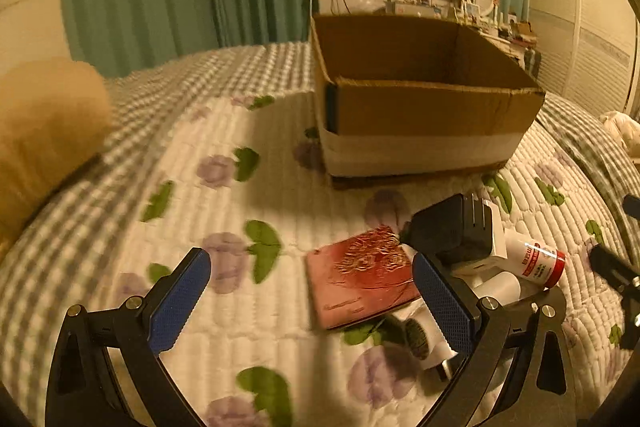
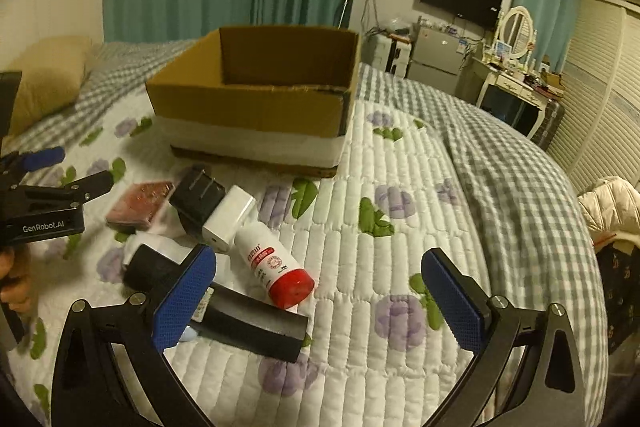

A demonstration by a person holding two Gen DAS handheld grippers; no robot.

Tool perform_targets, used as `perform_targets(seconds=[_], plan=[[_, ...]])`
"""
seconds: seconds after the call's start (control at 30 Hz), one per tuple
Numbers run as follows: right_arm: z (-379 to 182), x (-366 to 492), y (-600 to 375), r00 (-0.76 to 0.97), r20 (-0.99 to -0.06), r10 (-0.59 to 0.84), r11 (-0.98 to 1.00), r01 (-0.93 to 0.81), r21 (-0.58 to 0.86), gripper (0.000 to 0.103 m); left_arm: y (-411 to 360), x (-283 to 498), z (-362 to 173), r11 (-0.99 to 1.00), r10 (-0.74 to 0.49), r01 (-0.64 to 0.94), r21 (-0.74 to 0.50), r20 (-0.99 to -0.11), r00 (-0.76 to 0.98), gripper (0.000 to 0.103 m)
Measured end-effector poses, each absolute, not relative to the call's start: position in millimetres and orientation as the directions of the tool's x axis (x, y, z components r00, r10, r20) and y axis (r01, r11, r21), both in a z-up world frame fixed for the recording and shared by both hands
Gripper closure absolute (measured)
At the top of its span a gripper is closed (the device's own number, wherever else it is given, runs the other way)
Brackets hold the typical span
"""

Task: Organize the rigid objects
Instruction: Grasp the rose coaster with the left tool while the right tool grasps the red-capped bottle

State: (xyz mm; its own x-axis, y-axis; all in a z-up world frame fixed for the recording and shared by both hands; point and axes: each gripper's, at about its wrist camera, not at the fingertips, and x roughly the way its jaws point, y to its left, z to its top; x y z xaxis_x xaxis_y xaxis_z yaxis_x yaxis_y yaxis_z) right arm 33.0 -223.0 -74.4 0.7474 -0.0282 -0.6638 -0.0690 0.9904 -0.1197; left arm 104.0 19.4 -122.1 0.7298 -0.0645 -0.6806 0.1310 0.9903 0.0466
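Fingers (image 1: 440, 303) (image 2: 188, 291) of both grippers wide apart, empty, above bed clutter near cardboard box (image 2: 256, 99).

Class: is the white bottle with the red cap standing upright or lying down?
Lying down: the bottle rests on its side on the quilt.

Dim, warm yellow indoor light; motion blur softens the left wrist view, with fisheye bending and dark vignetted corners.

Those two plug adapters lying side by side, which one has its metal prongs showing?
The black adapter: its prongs point up toward the box. The white adapter beside it shows only a smooth face with a small port.
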Motion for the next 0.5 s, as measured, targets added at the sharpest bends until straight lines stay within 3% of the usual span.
perform_targets(seconds=[0.5], plan=[[-123.7, 89.8, -221.2, 0.636, -0.772, -0.008, 0.981, -0.143, -0.128, 0.000, 12.5, 146.9, -168.1, 0.995, -0.069, 0.103, -0.009, -0.794, 0.603, 0.000]])
